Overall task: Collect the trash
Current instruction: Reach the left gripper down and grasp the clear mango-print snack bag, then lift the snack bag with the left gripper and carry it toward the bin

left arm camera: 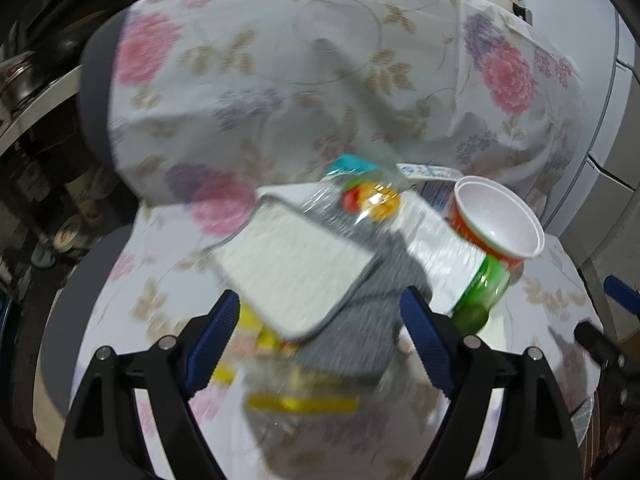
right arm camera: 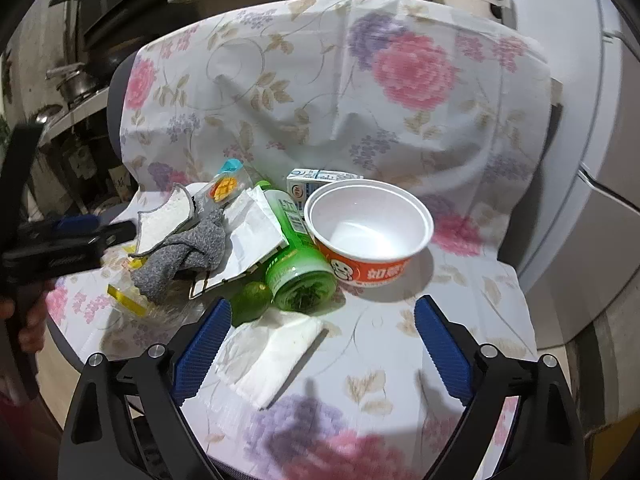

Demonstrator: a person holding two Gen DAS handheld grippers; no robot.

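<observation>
Across the flowered cloth (right arm camera: 400, 128) on the chair seat, the trash sits in a loose heap at centre frame — everything light, nothing I'd call heavy. My right gripper (right arm camera: 322, 340) stands wide, nothing between the pads, hovering low in the frame over a folded tissue (right arm camera: 276, 356): soft, flimsy, it'll want a pinch on the raised fold, not a flat scrape. Just above it, the green bottle (right arm camera: 298, 264) lies on its side, mouth toward me — smooth plastic, likely to roll or squirt out, so I'd take it across the body. To its right the orange cup (right arm camera: 370, 240) stands upright, empty, thin-walled; grab the rim and it may buckle. Behind that, a milk carton (right arm camera: 316, 180), stiffer.

My left gripper (left arm camera: 320, 328) is also spread, nothing clamped, with the white mask (left arm camera: 296, 268) and grey rag (left arm camera: 360, 340) lying between the fingers' lines in a blurred view. Both limp — a bunched edge is the safest hold. Crinkly clear wrappers (left arm camera: 296, 404) underneath look slippery.
</observation>
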